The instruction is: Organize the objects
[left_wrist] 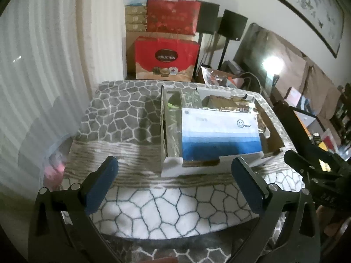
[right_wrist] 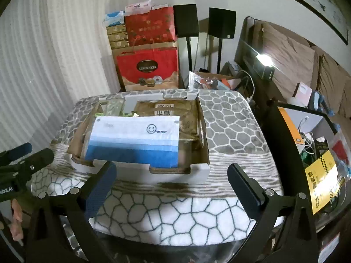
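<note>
We have two fisheye views, each riding on a gripper and looking forward and downward along its fingers. The left wrist view sits near the front edge of the surface, facing the cardboard box slightly from its left. The right wrist view faces the same box from the right (equally near). Both share the box, the red gift bag behind it, and each catches the other gripper at its edge.

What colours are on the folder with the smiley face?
The folder is white on top, then light blue stripes deepening to dark blue below. The right wrist view shows it best.
</note>
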The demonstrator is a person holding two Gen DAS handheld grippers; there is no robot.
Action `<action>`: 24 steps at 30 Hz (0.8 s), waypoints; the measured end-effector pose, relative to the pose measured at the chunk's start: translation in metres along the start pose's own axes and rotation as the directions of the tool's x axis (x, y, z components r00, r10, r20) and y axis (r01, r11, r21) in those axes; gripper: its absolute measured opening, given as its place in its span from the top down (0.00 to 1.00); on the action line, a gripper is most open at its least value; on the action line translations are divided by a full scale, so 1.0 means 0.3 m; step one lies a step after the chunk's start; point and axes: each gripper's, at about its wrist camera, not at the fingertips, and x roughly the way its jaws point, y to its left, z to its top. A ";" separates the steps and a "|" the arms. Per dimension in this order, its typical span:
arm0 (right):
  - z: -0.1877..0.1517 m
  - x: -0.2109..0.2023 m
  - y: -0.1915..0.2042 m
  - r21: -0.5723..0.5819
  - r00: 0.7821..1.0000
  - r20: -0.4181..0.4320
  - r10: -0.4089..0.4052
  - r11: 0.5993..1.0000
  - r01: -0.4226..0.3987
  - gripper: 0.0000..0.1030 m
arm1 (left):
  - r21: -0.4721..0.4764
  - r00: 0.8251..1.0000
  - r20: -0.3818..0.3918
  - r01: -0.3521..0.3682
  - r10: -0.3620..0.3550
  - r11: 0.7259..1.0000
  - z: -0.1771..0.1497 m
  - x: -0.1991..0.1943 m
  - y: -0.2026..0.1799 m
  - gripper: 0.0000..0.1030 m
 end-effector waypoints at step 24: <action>-0.054 -0.017 0.032 0.001 0.999 0.006 -0.042 0.999 0.042 0.01 | -0.001 1.000 -0.001 -0.015 0.015 1.000 -0.043 -0.005 -0.007 0.00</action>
